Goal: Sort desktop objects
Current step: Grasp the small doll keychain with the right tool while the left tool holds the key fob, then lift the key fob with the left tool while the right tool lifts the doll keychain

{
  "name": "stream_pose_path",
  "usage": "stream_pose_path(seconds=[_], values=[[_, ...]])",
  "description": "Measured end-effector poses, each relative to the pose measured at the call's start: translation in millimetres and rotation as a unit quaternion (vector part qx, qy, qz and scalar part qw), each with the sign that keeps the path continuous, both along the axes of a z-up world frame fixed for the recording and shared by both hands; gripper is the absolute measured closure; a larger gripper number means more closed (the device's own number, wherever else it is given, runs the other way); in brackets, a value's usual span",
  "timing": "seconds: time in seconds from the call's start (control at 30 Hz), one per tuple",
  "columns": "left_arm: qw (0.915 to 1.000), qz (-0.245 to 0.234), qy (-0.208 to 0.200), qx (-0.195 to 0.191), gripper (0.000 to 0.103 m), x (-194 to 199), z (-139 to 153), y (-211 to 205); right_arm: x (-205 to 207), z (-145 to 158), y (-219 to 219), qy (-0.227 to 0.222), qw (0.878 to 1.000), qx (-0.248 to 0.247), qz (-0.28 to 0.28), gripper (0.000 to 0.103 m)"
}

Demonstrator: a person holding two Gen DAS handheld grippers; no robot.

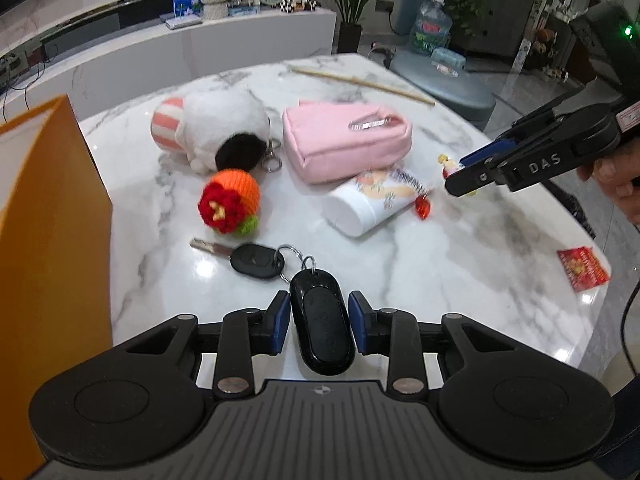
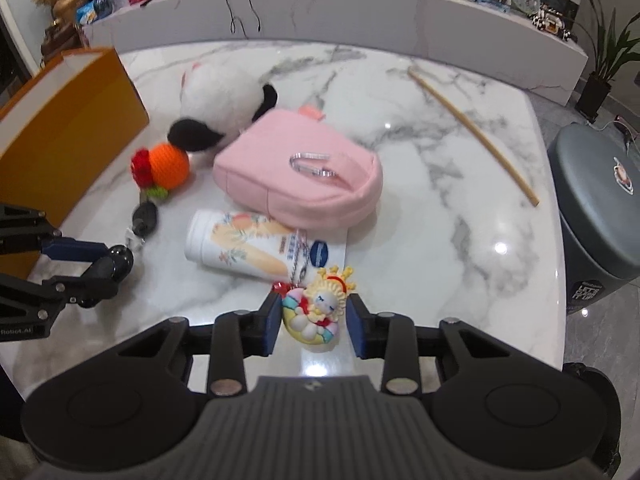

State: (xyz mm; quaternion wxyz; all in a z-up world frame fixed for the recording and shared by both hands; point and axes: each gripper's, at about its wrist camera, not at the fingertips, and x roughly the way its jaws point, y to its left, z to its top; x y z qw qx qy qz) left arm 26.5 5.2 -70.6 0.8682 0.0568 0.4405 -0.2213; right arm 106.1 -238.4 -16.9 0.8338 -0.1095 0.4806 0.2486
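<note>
Your left gripper (image 1: 319,325) sits over the near edge of the marble table (image 1: 460,264). A black key fob (image 1: 322,326) lies between its blue pads; the pads look to be touching its sides, jaws narrow. A ring chains the fob to a black car key (image 1: 256,261) lying toward 11 o'clock from it.

Your right gripper (image 2: 313,326) straddles a small doll charm (image 2: 318,316). The left pad meets the charm; a thin gap shows at the right pad, so a firm grip cannot be told. In the left wrist view that gripper enters from 3 o'clock, your hand (image 1: 616,184) behind it.

From the charm in the right wrist view:
- white tube (image 2: 248,246) on its side, 11 o'clock, near
- pink pouch (image 2: 304,176) at 12 o'clock, overlapping the tube
- crocheted orange ball (image 2: 166,168) at 10 o'clock, with the black-and-white plush (image 2: 216,100) beyond it, touching the pouch
- orange box (image 2: 68,120), far 10 o'clock, at the table's left edge
- wooden stick (image 2: 472,132), 1 o'clock, well apart

A red packet (image 1: 582,268) lies at the table's right edge, left wrist view.
</note>
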Motion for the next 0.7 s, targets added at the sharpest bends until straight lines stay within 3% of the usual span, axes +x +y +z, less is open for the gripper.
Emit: stream_pose_path(seconds=[0.13, 0.23, 0.37, 0.5, 0.63, 0.7], values=[[0.9999, 0.009, -0.009, -0.009, 0.069, -3.0, 11.5, 6.1, -3.7, 6.8, 3.2, -0.010, 1.000, 0.006, 0.001, 0.066], [0.9996, 0.016, -0.014, -0.017, 0.088, -3.4, 19.5, 10.4, -5.3, 11.3, 7.6, -0.015, 1.000, 0.009, 0.005, 0.066], [0.9996, 0.017, -0.015, -0.017, 0.088, -5.1, 26.3, 12.4, -8.9, 17.8, 13.1, -0.022, 1.000, 0.015, 0.010, 0.066], [0.9997, 0.012, 0.010, 0.021, 0.087, -4.6, 8.8, 5.3, -12.7, 17.9, 19.3, -0.022, 1.000, 0.015, 0.017, 0.066], [0.9998, 0.009, 0.016, 0.013, 0.074, -5.0, -2.4, 0.9, -16.5, 20.0, 22.5, -0.025, 0.999, 0.016, 0.021, 0.066], [0.9998, 0.014, 0.016, 0.002, 0.073, -2.8, -4.6, -1.3, -17.8, 21.1, 23.6, -0.026, 0.999, 0.016, 0.022, 0.066]])
